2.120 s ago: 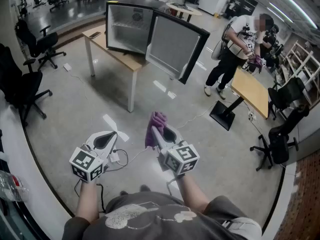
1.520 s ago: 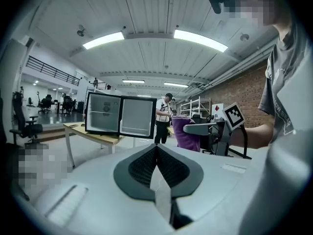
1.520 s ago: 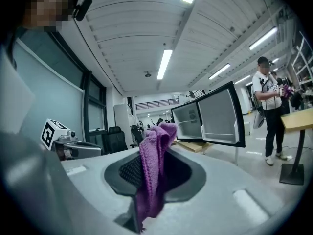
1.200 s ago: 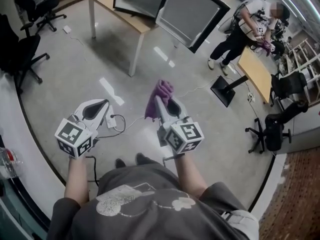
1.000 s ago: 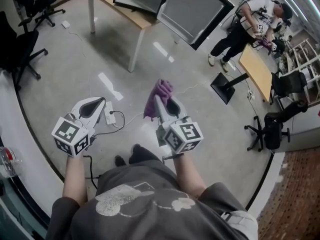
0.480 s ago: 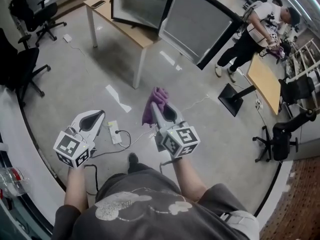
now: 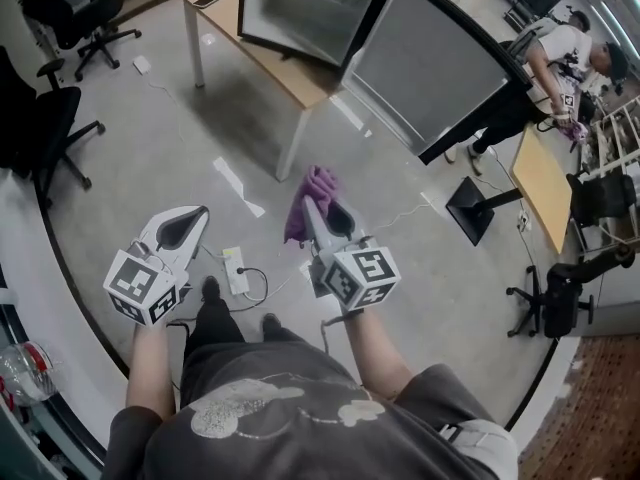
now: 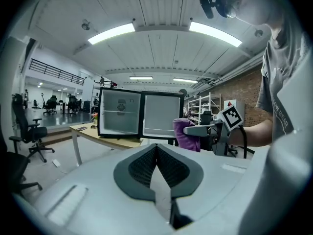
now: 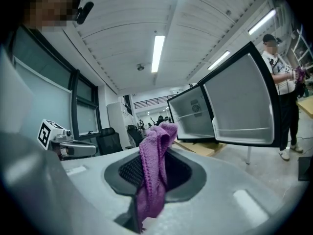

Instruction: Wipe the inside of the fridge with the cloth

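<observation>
Head view finds us standing on the floor (image 7: pixel 150 168), well apart from the fridge. At far left, black chairs (image 7: pixel 45 118) stand on that floor. Our left tool (image 7: pixel 184 224) hangs over the floor; the left gripper view shows its jaws pressed together along one line, with nothing between them. Just right of it a power strip (image 7: pixel 236 269) lies on the floor, its cable looping away. Our right tool (image 7: pixel 322 218) is clamped on the cloth (image 7: pixel 303 211), which is purple. In the right gripper view the cloth bunches above the tips and hangs down between the jaws. The cloth touches neither the fridge nor the floor. Beyond us the fridge (image 7: pixel 312 13) sits on a worktop (image 7: pixel 298 73). Its door (image 7: pixel 430 68) is swung wide to the right, and its white inside is crossed by one shelf (image 8: pixel 120 112). At far right another person (image 7: pixel 560 58) stands beside a second worktop (image 7: pixel 540 173).
</observation>
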`<state>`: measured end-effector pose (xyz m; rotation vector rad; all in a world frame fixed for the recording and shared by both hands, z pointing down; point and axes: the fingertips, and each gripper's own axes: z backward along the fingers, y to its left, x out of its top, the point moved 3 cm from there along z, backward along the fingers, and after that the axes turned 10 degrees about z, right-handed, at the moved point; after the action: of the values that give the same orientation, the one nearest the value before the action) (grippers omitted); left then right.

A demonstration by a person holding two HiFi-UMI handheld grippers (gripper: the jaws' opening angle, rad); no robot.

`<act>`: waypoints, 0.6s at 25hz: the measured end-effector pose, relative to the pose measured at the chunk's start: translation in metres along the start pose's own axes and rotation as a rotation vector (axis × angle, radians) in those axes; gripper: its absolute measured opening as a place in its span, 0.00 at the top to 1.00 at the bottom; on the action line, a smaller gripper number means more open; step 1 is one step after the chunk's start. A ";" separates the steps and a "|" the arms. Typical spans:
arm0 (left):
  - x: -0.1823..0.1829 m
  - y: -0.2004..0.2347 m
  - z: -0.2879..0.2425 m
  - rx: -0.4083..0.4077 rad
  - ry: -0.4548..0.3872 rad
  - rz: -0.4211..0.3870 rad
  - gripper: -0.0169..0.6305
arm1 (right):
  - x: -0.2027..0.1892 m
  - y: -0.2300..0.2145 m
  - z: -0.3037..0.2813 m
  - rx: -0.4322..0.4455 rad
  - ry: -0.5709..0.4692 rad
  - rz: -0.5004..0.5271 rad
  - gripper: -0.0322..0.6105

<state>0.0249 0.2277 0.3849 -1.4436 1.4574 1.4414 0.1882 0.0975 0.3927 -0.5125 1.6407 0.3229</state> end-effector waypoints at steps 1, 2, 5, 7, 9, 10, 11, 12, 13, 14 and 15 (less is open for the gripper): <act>0.003 0.010 -0.004 -0.013 -0.001 0.001 0.95 | 0.002 0.001 -0.010 -0.009 -0.001 0.002 0.83; 0.007 0.022 -0.009 -0.028 -0.002 0.001 0.95 | 0.004 0.002 -0.020 -0.021 -0.004 0.005 0.83; 0.020 0.059 -0.021 -0.075 -0.002 -0.008 0.95 | 0.009 0.005 -0.051 -0.072 -0.019 0.005 0.83; 0.029 0.082 -0.028 -0.113 -0.003 -0.016 0.95 | 0.014 0.009 -0.072 -0.104 -0.030 0.012 0.83; 0.036 0.104 -0.034 -0.146 0.003 -0.018 0.95 | 0.020 0.013 -0.091 -0.140 -0.034 0.022 0.83; 0.040 0.115 -0.036 -0.161 0.008 -0.016 0.95 | 0.023 0.016 -0.100 -0.162 -0.036 0.022 0.83; 0.045 0.125 -0.036 -0.175 0.012 -0.013 0.95 | 0.027 0.018 -0.108 -0.187 -0.037 0.019 0.83; 0.050 0.135 -0.037 -0.191 0.017 -0.013 0.95 | 0.031 0.020 -0.116 -0.211 -0.038 0.015 0.83; 0.055 0.145 -0.037 -0.206 0.022 -0.017 0.95 | 0.035 0.023 -0.123 -0.232 -0.038 0.015 0.83; 0.059 0.156 -0.038 -0.218 0.027 -0.025 0.95 | 0.038 0.025 -0.130 -0.250 -0.040 0.019 0.83; 0.064 0.167 -0.039 -0.223 0.032 -0.032 0.95 | 0.041 0.026 -0.137 -0.265 -0.042 0.024 0.83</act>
<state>-0.1362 0.1412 0.3770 -1.6230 1.3184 1.6090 0.0544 0.0470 0.3684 -0.6809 1.5726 0.5695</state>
